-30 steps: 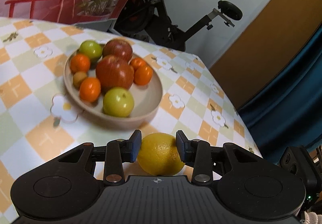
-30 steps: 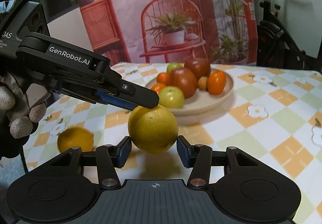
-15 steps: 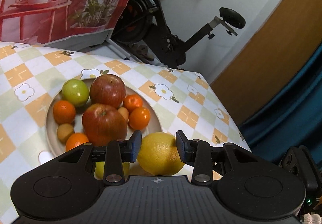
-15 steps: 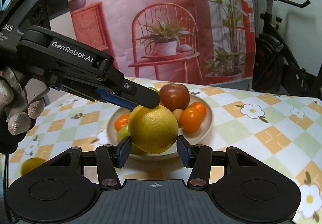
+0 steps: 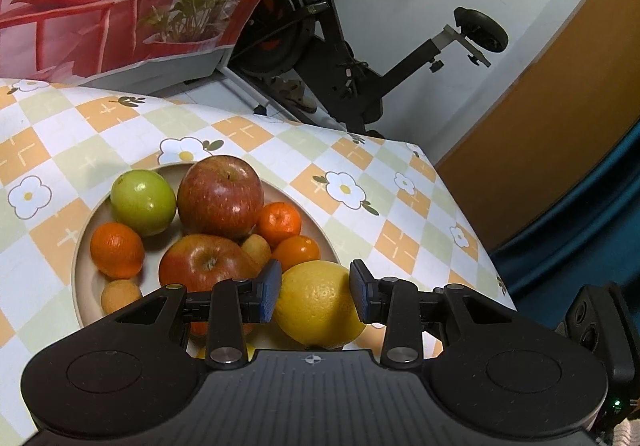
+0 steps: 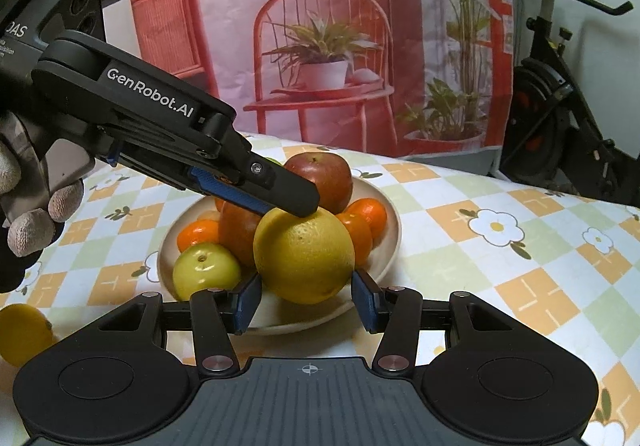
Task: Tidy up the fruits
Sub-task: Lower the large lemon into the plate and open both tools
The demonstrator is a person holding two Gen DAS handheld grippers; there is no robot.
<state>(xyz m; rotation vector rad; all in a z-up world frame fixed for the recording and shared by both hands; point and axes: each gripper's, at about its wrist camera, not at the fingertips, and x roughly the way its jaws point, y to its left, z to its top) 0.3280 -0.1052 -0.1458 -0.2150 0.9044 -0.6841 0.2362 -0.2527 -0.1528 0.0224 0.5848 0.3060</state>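
Both tools have carried the yellow citrus (image 6: pixel 304 256) across the bench (image 6: pixel 500 278) to the fruit bowl (image 5: pixel 316 221).
Left tool (image 5: pixel 314 292) and right tool (image 6: pixel 306 300) both clamp it, above the bowl's near rim.

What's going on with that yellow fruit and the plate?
A person holds a black two-finger gripper in each hand. The left gripper grips a round yellow citrus fruit over a beige plate piled with apples and small oranges. The right gripper's jaws flank the same fruit; whether they press on it is unclear.
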